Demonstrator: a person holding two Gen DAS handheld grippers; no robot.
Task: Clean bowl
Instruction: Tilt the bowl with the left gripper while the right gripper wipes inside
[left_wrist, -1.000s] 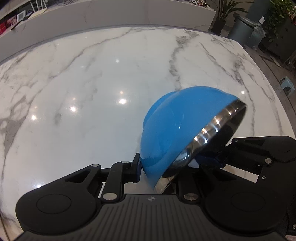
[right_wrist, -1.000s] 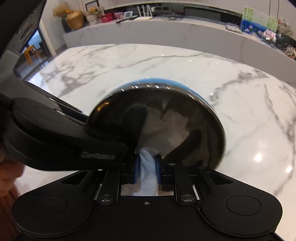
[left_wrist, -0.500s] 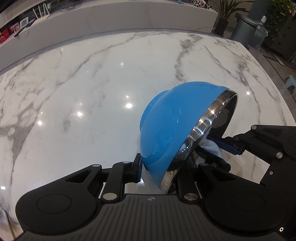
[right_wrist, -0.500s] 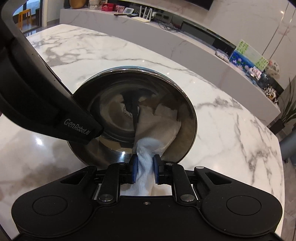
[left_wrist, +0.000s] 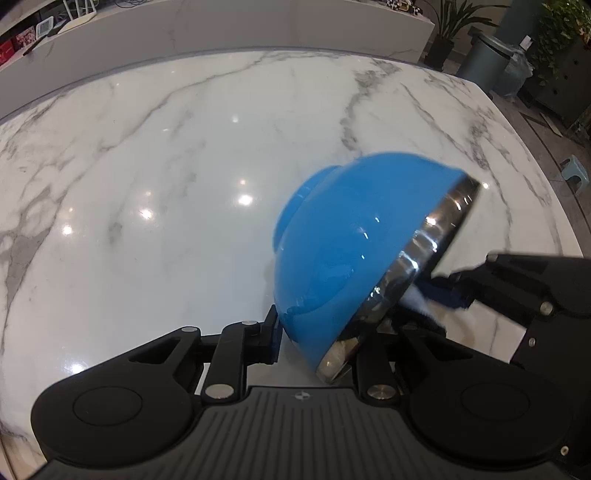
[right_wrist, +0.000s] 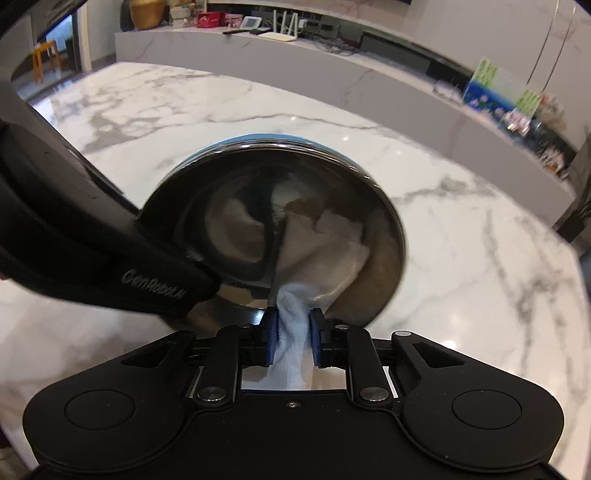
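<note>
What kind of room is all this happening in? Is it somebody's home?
Probably a home's living or dining area. The work goes on over a big white marble table. Behind it a long marble ledge carries a white router and small ornaments, and potted plants stand on the floor beyond the table's corner.

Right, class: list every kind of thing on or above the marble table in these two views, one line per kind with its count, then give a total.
Bowl, blue outside, steel inside: 1
White cloth: 1
Grippers: 2, left gripper with jaws clamped on the bowl's rim, right gripper with jaws pinching the cloth
Marble table: 1
Total: 5
</note>
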